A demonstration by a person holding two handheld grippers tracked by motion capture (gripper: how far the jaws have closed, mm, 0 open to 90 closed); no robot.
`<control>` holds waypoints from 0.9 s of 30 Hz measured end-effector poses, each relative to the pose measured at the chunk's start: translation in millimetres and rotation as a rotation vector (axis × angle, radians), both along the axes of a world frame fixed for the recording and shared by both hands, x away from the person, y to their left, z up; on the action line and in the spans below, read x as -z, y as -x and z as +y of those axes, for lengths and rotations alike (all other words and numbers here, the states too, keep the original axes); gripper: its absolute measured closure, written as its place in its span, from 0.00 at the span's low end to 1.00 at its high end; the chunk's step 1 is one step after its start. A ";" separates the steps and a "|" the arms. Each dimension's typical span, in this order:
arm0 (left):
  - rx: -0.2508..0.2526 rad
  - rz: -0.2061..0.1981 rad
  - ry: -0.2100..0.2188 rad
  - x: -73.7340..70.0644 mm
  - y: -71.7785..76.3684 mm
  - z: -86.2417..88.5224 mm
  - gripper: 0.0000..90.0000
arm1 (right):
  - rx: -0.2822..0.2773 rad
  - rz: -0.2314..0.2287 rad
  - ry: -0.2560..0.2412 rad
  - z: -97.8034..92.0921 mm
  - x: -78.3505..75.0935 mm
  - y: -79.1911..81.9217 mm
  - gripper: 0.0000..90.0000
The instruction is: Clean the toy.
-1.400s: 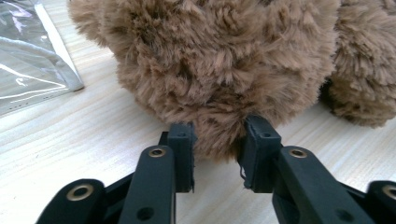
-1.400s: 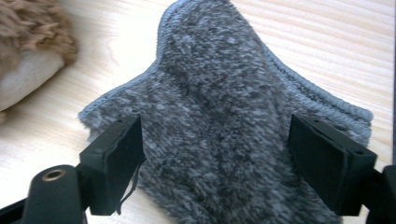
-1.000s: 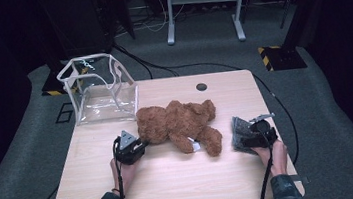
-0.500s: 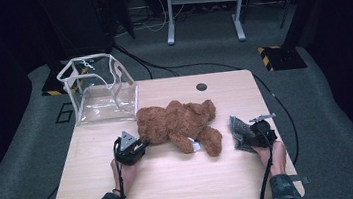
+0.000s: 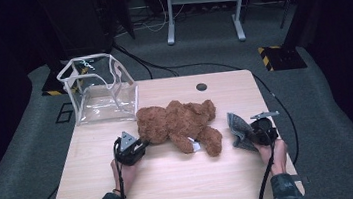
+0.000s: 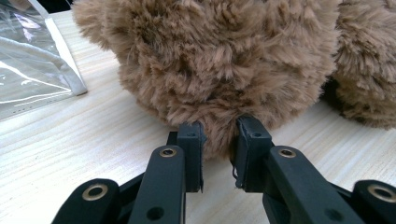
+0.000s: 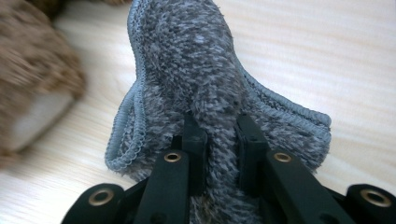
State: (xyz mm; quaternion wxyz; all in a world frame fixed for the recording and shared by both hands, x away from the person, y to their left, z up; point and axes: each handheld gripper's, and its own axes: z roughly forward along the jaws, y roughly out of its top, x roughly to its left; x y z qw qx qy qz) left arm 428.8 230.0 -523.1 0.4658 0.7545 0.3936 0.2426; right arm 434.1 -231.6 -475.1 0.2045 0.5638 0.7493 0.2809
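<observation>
Left gripper (image 5: 137,146), centre-left of frame, is pinching the fluffy brown teddy bear's (image 5: 177,124) fur between its jaws. Right gripper (image 5: 249,134), centre-right, is clamping a folded grey fleece cloth (image 5: 238,130).

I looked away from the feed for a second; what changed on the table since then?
The right gripper, shut on the grey fuzzy cloth, raised it from lying flat to standing bunched up. The left gripper stayed pinching the brown plush teddy bear; the bear and the clear plastic bag did not move.

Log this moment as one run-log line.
left gripper: shut on brown plush teddy bear | right gripper: shut on grey fuzzy cloth | clear plastic bag: open, beside bear | wooden table
</observation>
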 end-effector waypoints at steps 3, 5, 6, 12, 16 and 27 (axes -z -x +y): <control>-0.001 0.002 0.006 0.0 0.7 -0.6 0.83 | -0.019 -0.023 -0.007 5.4 -12.2 1.0 0.86; -0.001 0.001 0.006 0.1 0.6 -0.6 0.83 | -0.033 -0.037 -0.009 9.9 -20.0 1.3 0.86; -0.002 -0.001 0.005 0.0 0.7 -0.6 0.83 | -0.048 -0.046 -0.022 15.4 -27.5 1.1 0.86; -0.001 -0.006 0.005 0.0 0.3 -0.4 0.83 | -0.106 -0.095 -0.023 39.4 -52.8 0.8 0.86; -0.001 -0.007 0.005 0.1 0.3 -0.4 0.83 | -0.138 -0.114 -0.022 54.1 -64.7 -1.5 0.86; 0.000 -0.011 0.008 0.1 0.2 -0.2 0.83 | -0.272 -0.170 0.013 128.7 -99.0 -16.8 0.86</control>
